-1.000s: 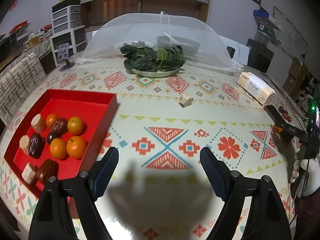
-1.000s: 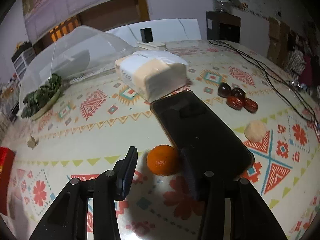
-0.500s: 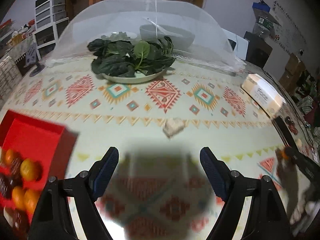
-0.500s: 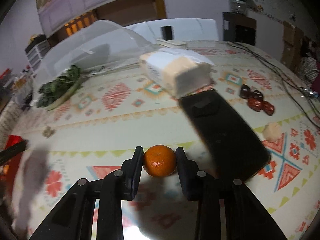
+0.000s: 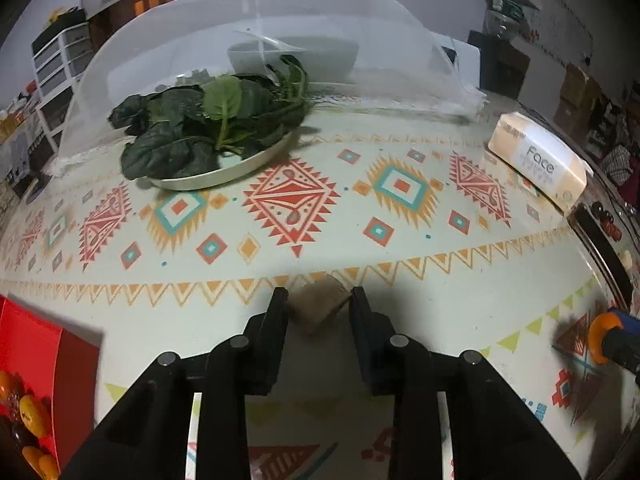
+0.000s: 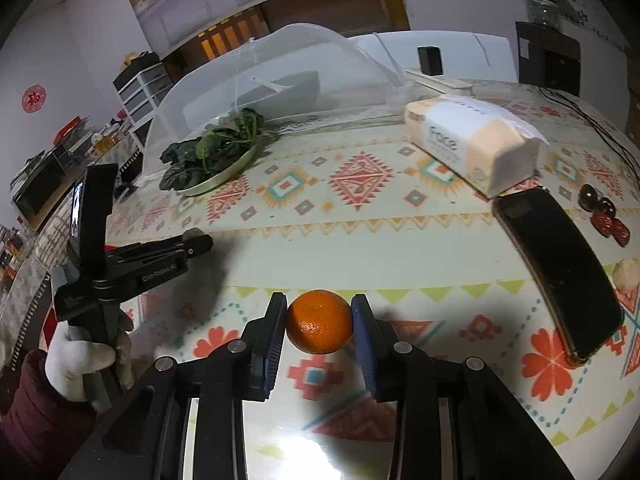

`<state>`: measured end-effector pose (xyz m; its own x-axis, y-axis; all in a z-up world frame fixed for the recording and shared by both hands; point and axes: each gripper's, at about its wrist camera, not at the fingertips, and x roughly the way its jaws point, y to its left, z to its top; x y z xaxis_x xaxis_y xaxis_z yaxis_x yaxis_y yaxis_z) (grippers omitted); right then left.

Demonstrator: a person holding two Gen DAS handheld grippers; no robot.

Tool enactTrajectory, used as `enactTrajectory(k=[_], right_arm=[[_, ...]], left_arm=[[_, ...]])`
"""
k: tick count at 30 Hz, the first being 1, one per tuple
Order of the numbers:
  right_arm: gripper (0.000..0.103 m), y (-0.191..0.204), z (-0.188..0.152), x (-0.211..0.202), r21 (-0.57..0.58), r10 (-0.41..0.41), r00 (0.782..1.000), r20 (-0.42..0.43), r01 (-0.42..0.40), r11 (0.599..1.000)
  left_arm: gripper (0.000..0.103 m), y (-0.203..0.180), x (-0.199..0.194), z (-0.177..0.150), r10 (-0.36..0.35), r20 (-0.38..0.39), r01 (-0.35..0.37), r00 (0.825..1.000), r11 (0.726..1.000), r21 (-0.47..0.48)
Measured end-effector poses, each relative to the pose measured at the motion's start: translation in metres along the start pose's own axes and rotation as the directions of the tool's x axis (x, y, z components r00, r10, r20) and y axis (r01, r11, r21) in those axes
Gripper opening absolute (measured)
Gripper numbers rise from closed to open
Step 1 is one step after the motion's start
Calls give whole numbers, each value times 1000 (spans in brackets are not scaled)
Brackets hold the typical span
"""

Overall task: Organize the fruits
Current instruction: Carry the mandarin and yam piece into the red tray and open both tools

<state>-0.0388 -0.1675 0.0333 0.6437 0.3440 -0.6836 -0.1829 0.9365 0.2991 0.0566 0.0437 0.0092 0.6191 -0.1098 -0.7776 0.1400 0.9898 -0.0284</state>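
Note:
A pale brownish fruit chunk (image 5: 316, 314) lies on the patterned tablecloth, and my left gripper (image 5: 319, 300) is shut on it, a pad against each side. A mandarin (image 6: 319, 322) hangs just above the cloth over its shadow, with my right gripper (image 6: 319, 312) shut on it. The red tray (image 5: 44, 340) sits at the lower left of the left wrist view, with mandarins (image 5: 34, 416) and dark fruit in it. In the right wrist view the left gripper (image 6: 196, 242) shows at the left, held by a white-gloved hand (image 6: 80, 360).
A black phone (image 6: 556, 268) lies right of the mandarin, with dark dates (image 6: 604, 216) and another pale chunk (image 6: 626, 274) beyond it. A tissue pack (image 6: 472, 140), a plate of greens (image 5: 212, 136) and a mesh food cover (image 5: 260, 40) stand further back.
My left gripper moved right from the red tray to the pale chunk and shut on it. My right gripper closed on the mandarin, lifted it and carried it left, away from the phone.

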Motion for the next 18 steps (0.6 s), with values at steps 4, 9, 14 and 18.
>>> enactTrajectory(k=[4,9,14,18], right_arm=[[36,14,-1,-1,-13,21,1000,-5,-21,1000],[36,44,0,-6,-48,66,998,-8,-66,997],[36,93,2,-6,-105,129,991,-19,-131,986],[36,146,3,2,-161,201,978,-52,-207,965]], left_arm=[[30,15,-24,-4,-16,31,18,999,998,-56],[30,46,-74,-18,-43,85,55,995,988,-146],[30,96,-125,-40,-14,142,48,990,970,-238],[30,152,-151,-56,62,160,-9,985,949,-316]])
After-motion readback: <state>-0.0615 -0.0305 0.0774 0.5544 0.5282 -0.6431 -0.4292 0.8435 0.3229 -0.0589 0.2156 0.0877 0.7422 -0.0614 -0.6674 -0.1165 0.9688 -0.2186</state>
